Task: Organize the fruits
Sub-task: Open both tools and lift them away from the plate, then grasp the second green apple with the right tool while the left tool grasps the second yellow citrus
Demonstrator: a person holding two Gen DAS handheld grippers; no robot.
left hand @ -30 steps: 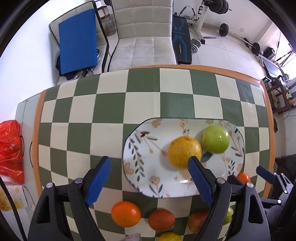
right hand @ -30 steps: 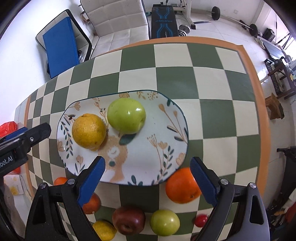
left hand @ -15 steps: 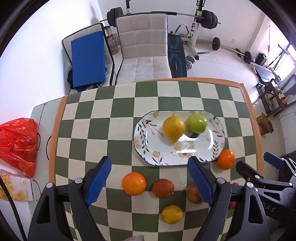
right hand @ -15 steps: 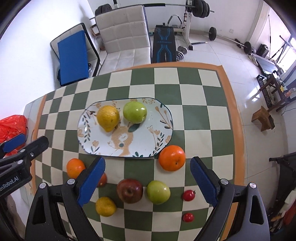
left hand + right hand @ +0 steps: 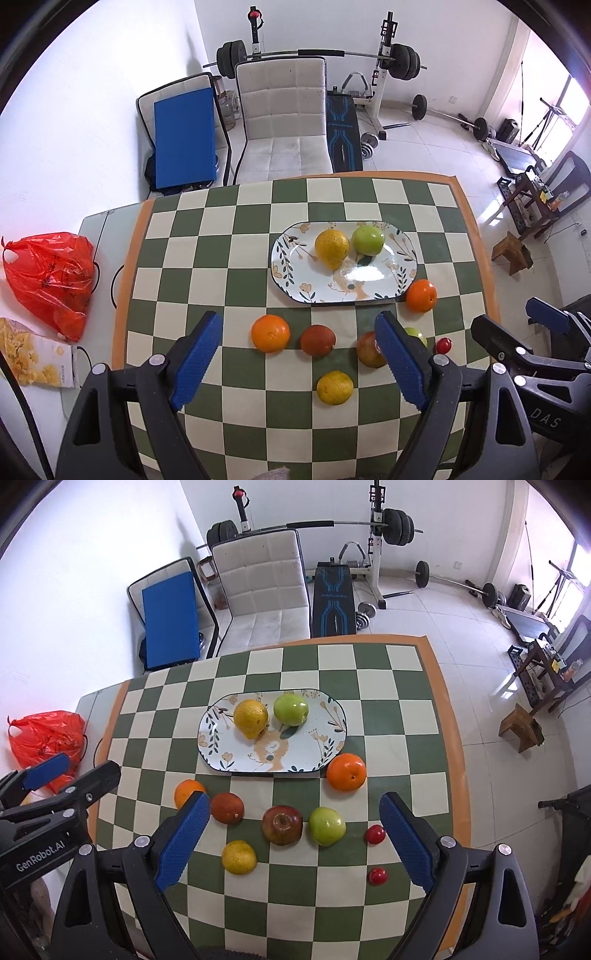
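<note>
Seen from the right wrist view and going from left to right, the red plastic bag (image 5: 44, 738) lies at the left edge of the frame, off the checkered table (image 5: 388, 716). Next comes the left gripper (image 5: 62, 771), which enters low on the left, with its jaws apart and nothing between them. In the middle of the frame stands the oval plate (image 5: 332, 723), which already holds a yellow citrus (image 5: 250, 717) and a green apple (image 5: 290, 709) side by side. Below the plate the loose fruits wait on the cloth: a small orange (image 5: 186, 792), a dark red-brown fruit (image 5: 227, 808), a second yellow citrus (image 5: 239, 856), a red apple (image 5: 282, 824), a second green apple (image 5: 327, 826), a big orange (image 5: 346, 771) just beside the plate's lower right rim, and two cherry tomatoes (image 5: 375, 834) further right. The right gripper (image 5: 291, 843) hovers above these, wide apart and empty. I judge that the work is between picks, with most fruits not yet on the plate. The next move calls for lowering one gripper around a single fruit, without pushing its neighbours.
</note>
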